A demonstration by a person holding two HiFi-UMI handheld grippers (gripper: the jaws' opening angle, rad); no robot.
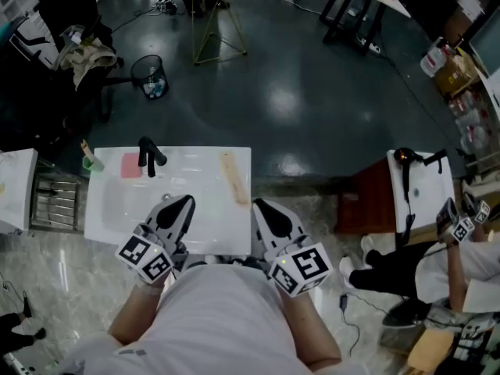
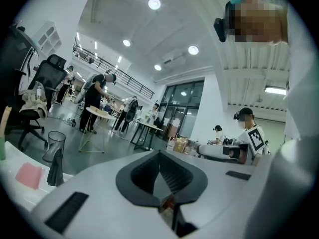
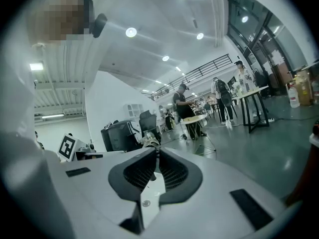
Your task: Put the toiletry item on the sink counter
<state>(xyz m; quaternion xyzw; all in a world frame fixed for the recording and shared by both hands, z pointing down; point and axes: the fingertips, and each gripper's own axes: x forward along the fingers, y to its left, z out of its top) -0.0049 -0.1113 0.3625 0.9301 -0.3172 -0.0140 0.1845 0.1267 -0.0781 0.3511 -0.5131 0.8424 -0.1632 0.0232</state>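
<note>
Your right gripper [image 1: 263, 207], narrow and empty like the left gripper [image 1: 186, 202], is nearer; tan stick [image 1: 233, 178] at its eleven o'clock, lying twelve-to-six.

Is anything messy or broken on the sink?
Nothing looks spilled or broken. A long tan stick lies a bit slanted on the right side of the sink counter, and a pink pad sits beside the black tap.

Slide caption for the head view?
Left tool and right tool, both shut, empty, at a sink counter with black faucet, pink block and wooden strip.
</note>
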